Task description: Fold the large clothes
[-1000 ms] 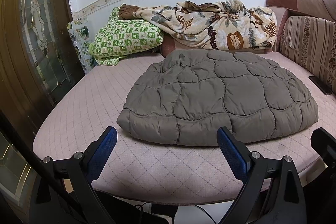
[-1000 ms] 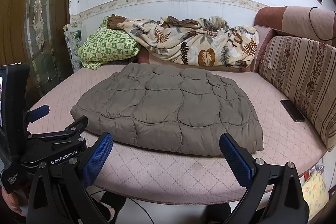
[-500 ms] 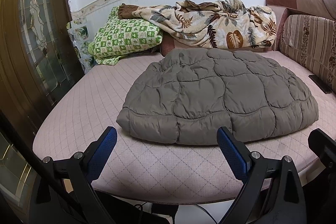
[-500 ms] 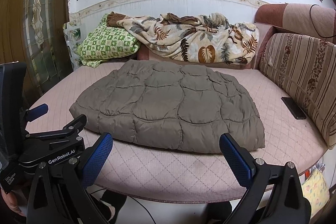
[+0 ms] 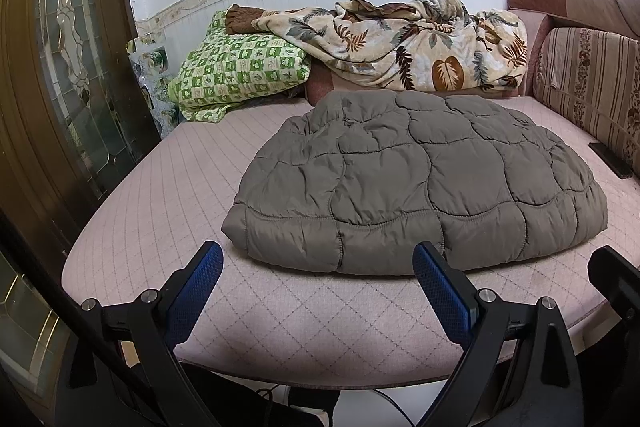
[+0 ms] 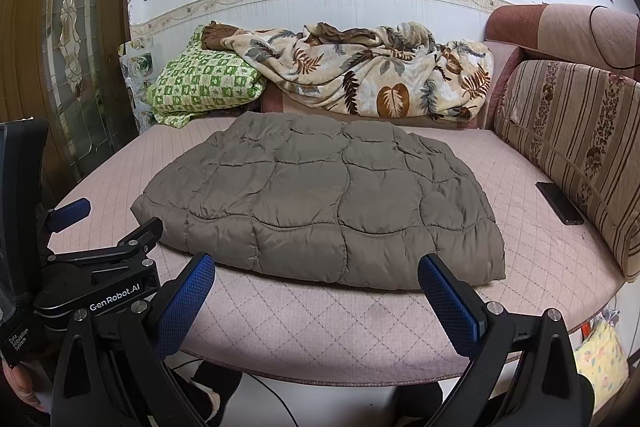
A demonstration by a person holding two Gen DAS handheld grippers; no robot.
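Observation:
A grey-brown quilted puffer jacket (image 5: 412, 179) lies folded into a broad flat bundle on the pink quilted sofa seat (image 5: 168, 211); it also shows in the right wrist view (image 6: 320, 199). My left gripper (image 5: 318, 263) is open and empty, held just short of the jacket's near edge. My right gripper (image 6: 316, 273) is open and empty, also just before the jacket's near edge. The left gripper's body shows at the lower left of the right wrist view (image 6: 92, 259).
A leaf-print blanket (image 5: 408, 43) and a green checked pillow (image 5: 240, 71) lie at the back. A striped back cushion (image 6: 576, 147) stands on the right, with a black phone (image 6: 560, 203) on the seat beside it. A wooden glass door (image 5: 60, 75) is on the left.
Both grippers have drifted slightly closer to the sofa and tilted down a little. The jacket has not moved and both grippers stay open.

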